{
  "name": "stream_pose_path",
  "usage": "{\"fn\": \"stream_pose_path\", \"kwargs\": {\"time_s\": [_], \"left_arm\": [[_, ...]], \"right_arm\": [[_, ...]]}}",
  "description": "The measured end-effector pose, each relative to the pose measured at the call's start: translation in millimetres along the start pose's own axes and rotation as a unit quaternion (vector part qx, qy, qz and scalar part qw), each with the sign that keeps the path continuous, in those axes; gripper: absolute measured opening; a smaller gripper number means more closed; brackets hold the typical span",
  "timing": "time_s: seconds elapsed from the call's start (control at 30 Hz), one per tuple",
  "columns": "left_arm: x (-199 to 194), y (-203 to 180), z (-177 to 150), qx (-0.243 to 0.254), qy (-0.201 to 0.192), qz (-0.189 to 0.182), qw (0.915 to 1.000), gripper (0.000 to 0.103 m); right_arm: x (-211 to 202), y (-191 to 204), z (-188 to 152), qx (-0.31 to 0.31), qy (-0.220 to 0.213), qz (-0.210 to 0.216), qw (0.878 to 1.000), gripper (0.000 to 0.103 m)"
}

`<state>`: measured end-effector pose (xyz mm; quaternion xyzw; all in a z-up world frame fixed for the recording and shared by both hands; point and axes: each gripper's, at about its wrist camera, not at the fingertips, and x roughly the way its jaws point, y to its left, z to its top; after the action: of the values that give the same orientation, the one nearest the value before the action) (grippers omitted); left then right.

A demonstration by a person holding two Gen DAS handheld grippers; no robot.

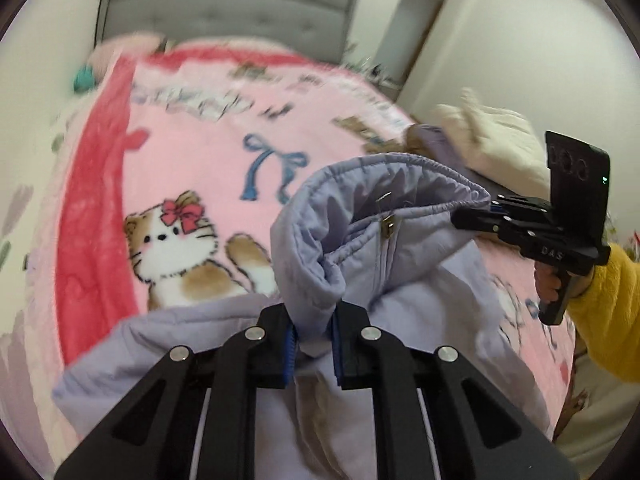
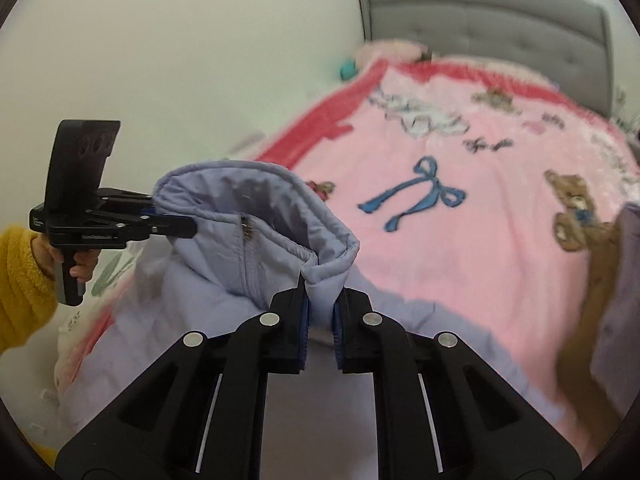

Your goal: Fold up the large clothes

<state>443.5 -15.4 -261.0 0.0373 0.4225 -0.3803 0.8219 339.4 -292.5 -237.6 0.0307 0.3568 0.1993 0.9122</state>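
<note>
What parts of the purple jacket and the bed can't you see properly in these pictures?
- Lavender jacket: the lower body is hidden behind the left gripper in the left wrist view, and behind the right gripper in the right wrist view.
- Writing on the pink blanket: too blurred to read.
- Teal thing by the headboard: blurred, unidentifiable.

A home bedroom: a bed (image 2: 500, 240) with a grey tufted headboard (image 2: 500, 32) stands against plain pale walls (image 2: 160, 40), spread with a pink cartoon-print blanket (image 1: 200, 152) showing kittens, bows and bears.
</note>
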Motion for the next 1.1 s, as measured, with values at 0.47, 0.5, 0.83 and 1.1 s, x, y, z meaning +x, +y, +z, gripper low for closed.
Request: {"fn": "stream_pose_path", "kwargs": {"time_s": [0.47,0.5,0.83,1.1], "left_arm": [[-32,-92,-149,0.116,-0.009,0.094,0.9887,0.016],[-27,-96,-153,0.13,-0.011,0.11,0.9853,0.017],[13,-74,-140,0.09,-0.018,0.155,0.9837,0.02],[28,-63,-143,0.069,-0.004,0.142,0.9875,0.02]], "right_arm": [[-31,95,-128,-0.131,0.05,-0.096,0.985,0.009],[-22,95,-136,-0.135,0.056,-0.116,0.982,0.01],[33,78,-126,-0.073,0.056,-0.175,0.98,0.01],[15,63,-115,-0.01,0.045,-0.111,0.993,0.031]]}}
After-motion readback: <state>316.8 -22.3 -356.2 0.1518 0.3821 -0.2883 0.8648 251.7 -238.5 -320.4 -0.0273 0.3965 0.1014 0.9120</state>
